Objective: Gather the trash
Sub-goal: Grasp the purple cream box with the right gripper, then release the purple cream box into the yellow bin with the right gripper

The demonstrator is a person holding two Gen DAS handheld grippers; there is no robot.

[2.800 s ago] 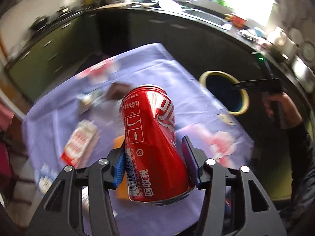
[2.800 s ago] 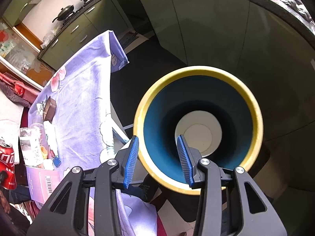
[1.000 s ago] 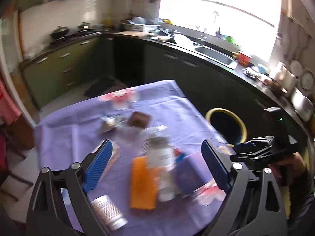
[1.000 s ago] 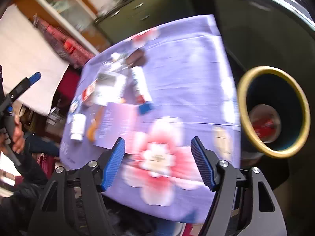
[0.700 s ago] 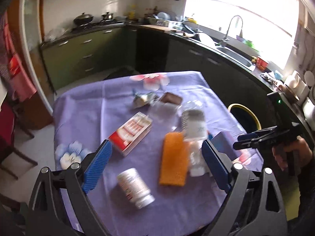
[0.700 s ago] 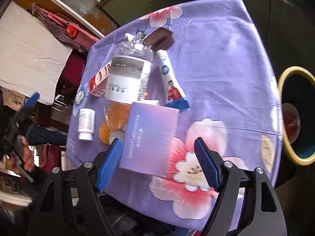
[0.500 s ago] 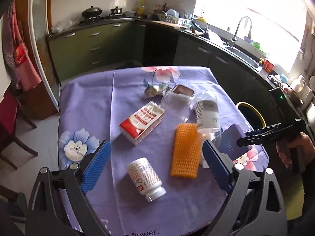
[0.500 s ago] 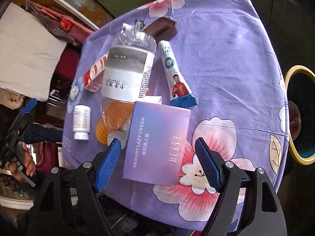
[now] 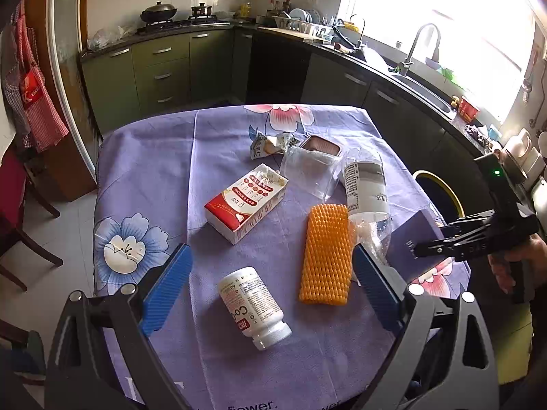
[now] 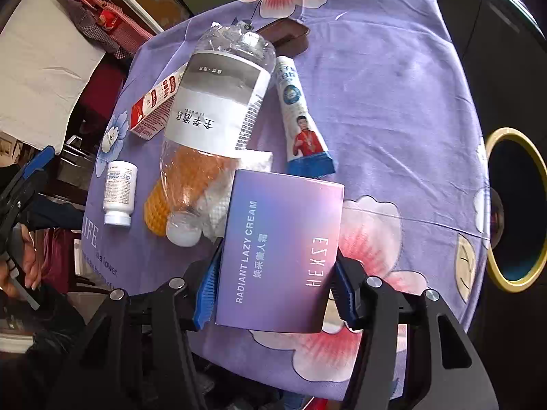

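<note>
The bin (image 10: 516, 210) is cut off by the right wrist view's edge.

Reading "RADIANT LAZY CREAM" and "HEXZE" on the purple box (image 10: 280, 253). Showing "JI HOTEL" on the clear bottle's label (image 10: 218, 102). Spelling "LIFE" and "is a flower." along the tablecloth edge (image 10: 99, 246). Displaying "Co-Q" on the white pill bottle (image 9: 253, 307).
</note>
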